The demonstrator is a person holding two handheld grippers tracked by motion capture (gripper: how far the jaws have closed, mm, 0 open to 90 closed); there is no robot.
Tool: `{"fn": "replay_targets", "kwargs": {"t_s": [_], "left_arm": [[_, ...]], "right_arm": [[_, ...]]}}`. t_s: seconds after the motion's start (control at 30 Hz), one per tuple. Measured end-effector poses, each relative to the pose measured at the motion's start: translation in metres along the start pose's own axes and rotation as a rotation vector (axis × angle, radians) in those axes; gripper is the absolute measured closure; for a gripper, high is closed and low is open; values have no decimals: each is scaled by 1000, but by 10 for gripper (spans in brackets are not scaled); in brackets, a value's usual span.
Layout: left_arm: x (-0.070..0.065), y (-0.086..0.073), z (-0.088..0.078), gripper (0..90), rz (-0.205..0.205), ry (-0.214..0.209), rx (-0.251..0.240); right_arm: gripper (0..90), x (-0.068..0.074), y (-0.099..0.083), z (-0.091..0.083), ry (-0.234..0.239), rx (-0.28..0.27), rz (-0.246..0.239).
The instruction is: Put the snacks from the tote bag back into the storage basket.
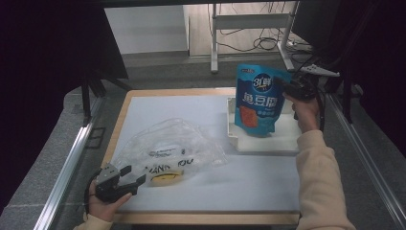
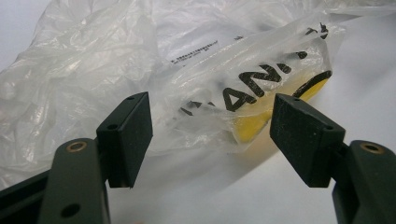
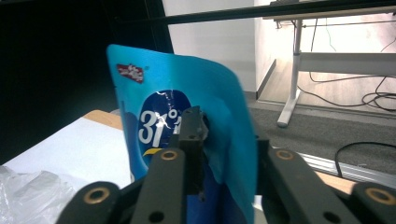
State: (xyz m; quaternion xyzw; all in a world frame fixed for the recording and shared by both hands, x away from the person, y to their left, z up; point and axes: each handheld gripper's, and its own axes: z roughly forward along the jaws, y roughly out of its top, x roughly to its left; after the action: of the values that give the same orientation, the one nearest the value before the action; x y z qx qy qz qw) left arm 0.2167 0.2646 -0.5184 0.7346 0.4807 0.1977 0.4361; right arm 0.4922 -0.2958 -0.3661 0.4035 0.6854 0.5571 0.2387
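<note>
**Blue pouch upright in tray, right gripper on its upper edge; left gripper open at plastic bag**

Nearest, high view: left gripper at the front-left corner of the white table mat, held in the person's left hand. Jaws stand apart, pointing right and slightly away, toward the clear plastic bag. In the left gripper view the bag lies crumpled just ahead of the jaws; its printed end with black lettering and a yellow patch sits in the gap between the pads, but neither pad presses on it. Bag's long axis runs roughly left-front to right across the mat, flat on the surface.

Farther back, right side: white tray on the mat. Blue pouch stands in it, long axis vertical, top edge up, printed face toward the camera, bottom edge resting on the tray floor. It leans slightly, top tipped to the right.

Right gripper comes in from the right, level, at the pouch's upper right edge, held by the right hand. In the right gripper view the pouch rises between the jaws, its edge bent over; the left pad lies against the printed face. Jaws are narrowly set around the pouch; can't tell if the far pad is pressing.

Beyond the table: desk legs and cables on the floor.
</note>
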Motion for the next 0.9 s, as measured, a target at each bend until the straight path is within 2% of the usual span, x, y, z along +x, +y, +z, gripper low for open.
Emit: {"fn": "replay_targets", "kwargs": {"t_s": [0.3,0.37,0.5,0.67,0.9], "left_arm": [[1,0,0,300,-1,-3,0],[0,0,1,301,0,-3,0],[0,1,1,301,0,-4,3],[0,1,2,301,-2,-5,4],[0,1,2,300,-1,-7,5]], "right_arm": [[619,1,-5,-7,4,16,-4],[567,4,-6,-9,0,9,-16],[491,8,-9,-12,-5,13,-6],[395,16,-9,-16,-44,20,-16],[343,15,-15,-22,-56,25,7]]}}
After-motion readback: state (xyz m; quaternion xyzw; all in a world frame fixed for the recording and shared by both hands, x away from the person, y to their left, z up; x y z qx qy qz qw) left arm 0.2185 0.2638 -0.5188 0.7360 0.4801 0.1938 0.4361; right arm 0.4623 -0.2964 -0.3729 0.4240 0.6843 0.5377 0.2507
